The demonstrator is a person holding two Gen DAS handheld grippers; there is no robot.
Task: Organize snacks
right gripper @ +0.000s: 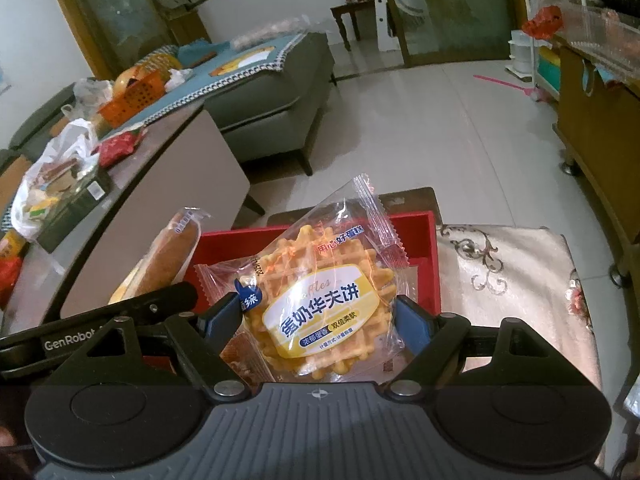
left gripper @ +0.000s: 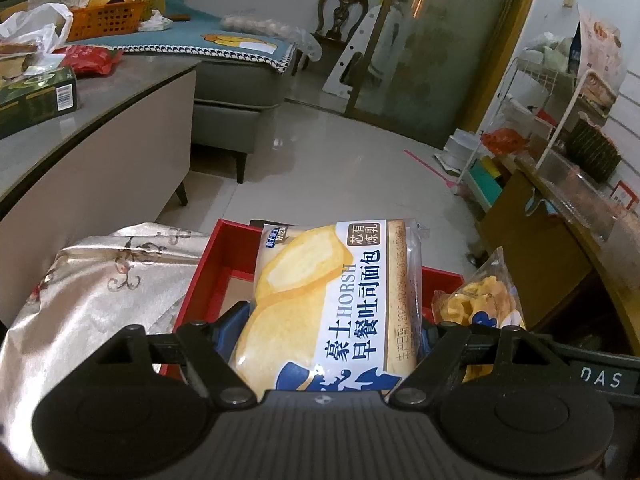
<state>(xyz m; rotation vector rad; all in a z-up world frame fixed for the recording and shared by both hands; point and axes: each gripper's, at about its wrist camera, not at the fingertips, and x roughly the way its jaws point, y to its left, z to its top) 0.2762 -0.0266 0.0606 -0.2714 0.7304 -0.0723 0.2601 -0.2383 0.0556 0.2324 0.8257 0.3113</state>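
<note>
My left gripper is shut on a white and yellow toast bread packet and holds it over a red box. My right gripper is shut on a clear waffle packet and holds it over the same red box. The waffle packet also shows in the left wrist view, to the right. The bread packet shows edge-on in the right wrist view, to the left. The box floor is mostly hidden by the packets.
The red box sits on a seat with a cream embroidered cover. A grey low table on the left carries a green box, bags and snacks. A sofa stands behind. A wooden cabinet is at right.
</note>
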